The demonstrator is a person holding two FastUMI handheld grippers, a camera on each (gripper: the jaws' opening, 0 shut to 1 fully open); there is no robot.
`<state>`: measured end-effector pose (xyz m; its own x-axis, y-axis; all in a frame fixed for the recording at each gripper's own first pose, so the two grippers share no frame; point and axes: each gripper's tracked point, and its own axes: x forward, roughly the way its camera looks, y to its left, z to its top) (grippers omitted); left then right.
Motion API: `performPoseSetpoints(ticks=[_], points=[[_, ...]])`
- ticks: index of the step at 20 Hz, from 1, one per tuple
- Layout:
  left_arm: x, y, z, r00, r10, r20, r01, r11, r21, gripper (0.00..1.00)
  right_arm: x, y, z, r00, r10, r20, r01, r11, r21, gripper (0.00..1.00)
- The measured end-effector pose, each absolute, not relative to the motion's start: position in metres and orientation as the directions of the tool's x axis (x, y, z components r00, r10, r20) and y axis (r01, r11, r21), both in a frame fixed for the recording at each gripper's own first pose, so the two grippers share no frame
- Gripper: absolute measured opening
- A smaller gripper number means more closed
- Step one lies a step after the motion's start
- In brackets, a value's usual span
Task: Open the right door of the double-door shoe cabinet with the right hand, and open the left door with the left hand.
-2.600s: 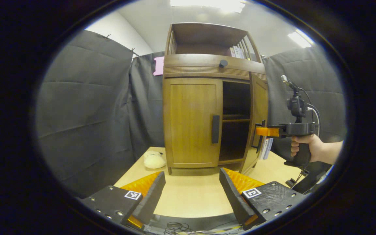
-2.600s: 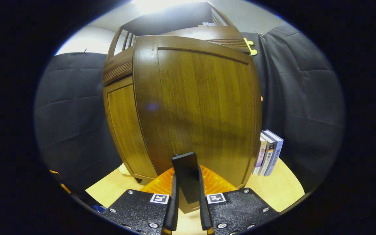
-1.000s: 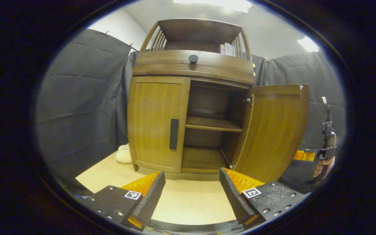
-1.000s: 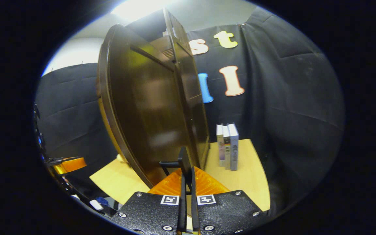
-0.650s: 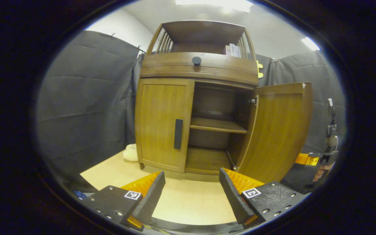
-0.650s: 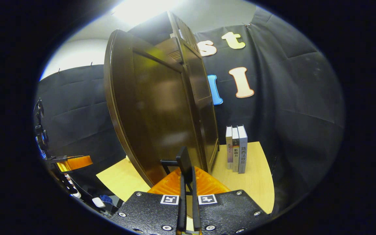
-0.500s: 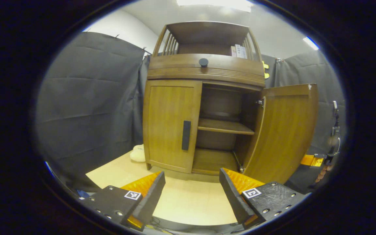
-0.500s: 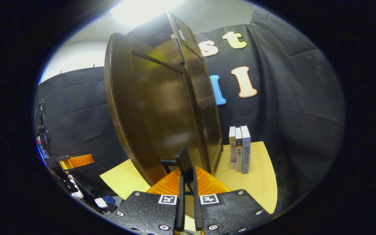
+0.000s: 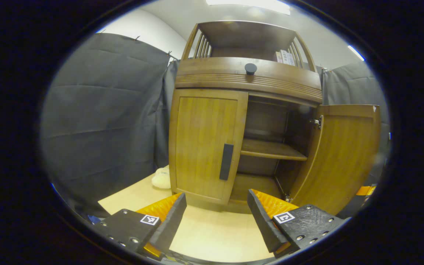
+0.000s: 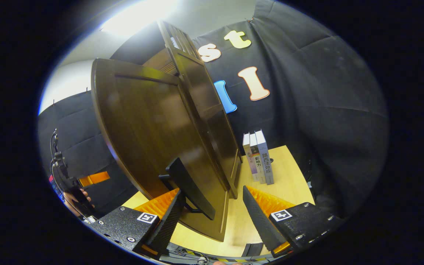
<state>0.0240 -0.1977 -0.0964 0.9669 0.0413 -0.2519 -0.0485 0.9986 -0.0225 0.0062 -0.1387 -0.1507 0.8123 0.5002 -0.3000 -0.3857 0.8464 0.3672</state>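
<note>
Shoe cabinet (image 9: 248,110) stands upright on the worktop (image 9: 212,232), and places below are given from it. On its left half, the left door (image 9: 204,143) is shut, its dark handle (image 9: 226,162) a vertical bar at the inner edge beside the open middle. On its right half, the right door (image 9: 341,158) stands swung wide, baring the shelf (image 9: 271,151). The left gripper (image 9: 215,221) hangs in front of the cabinet, fingers apart, short of the handle. The right gripper (image 10: 212,217) sits at the open door's handle (image 10: 188,187), fingers apart and clamped on nothing. To do the next step well, I judge the left fingers should straddle the handle across its narrow width, close squarely, then pull in an arc about the door's outer hinge.
</note>
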Motion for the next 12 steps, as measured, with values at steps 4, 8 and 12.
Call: performPoseSetpoints(ticks=[4, 8, 12], points=[[0.082, -0.187, -0.091, 0.970, -0.022, -0.243, 0.019, 1.000, -0.014, 0.89, -0.003, -0.154, -0.135, 0.887, 0.355, -0.296, -0.280, 0.922, 0.266, 0.96], [0.135, -0.190, -0.090, 0.969, -0.086, -0.232, 0.085, 0.996, -0.013, 1.00, -0.011, -0.184, -0.107, 0.951, 0.166, -0.261, -0.114, 0.973, 0.202, 0.95], [0.178, -0.200, -0.096, 0.963, -0.153, -0.223, 0.148, 0.988, -0.039, 1.00, -0.032, -0.208, -0.080, 0.976, -0.009, -0.216, 0.051, 0.980, 0.192, 0.95]])
